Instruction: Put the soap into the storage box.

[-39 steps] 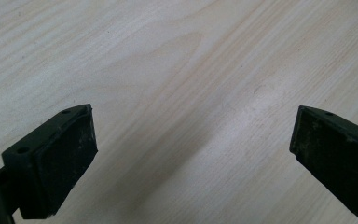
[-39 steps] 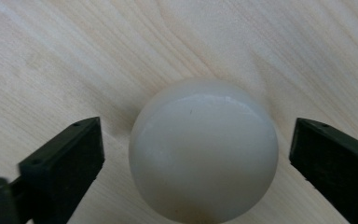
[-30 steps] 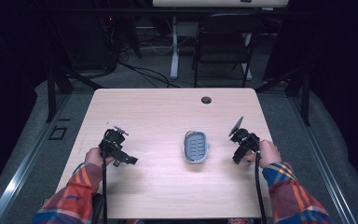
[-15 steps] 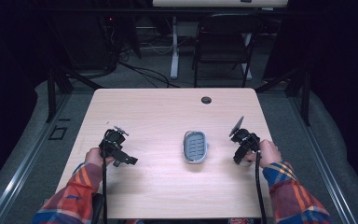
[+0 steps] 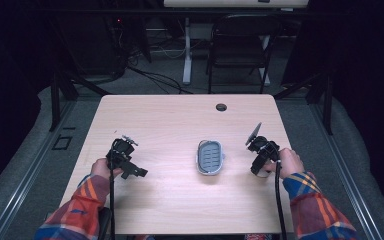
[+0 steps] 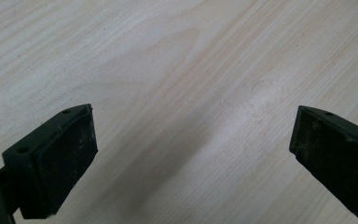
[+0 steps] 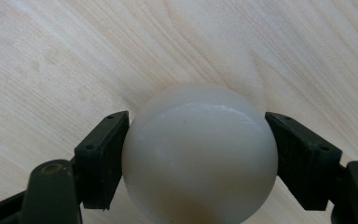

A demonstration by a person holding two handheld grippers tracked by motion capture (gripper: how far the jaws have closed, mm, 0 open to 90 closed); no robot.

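So we've got the right tool (image 7: 200, 154) clamped on a smooth white ball (image 7: 200, 154), both jaws pressed against its sides, hanging just above the light wood desk (image 5: 170, 125). From the high view the right tool (image 5: 261, 154) sits near the desk's right edge, held in the right hand (image 5: 287, 162), with a plaid sleeve (image 5: 312, 205) behind it. The left tool (image 6: 191, 154) is spread wide with nothing between its 2 jaws, just bare wood grain under it; from above, the left tool (image 5: 125, 159) is over the left side of the desk. Between the 2 tools there's a small grey oval tray (image 5: 210, 157) with a ribbed blue insert, well apart from both. A dark grommet (image 5: 221, 107) sits near the far edge.
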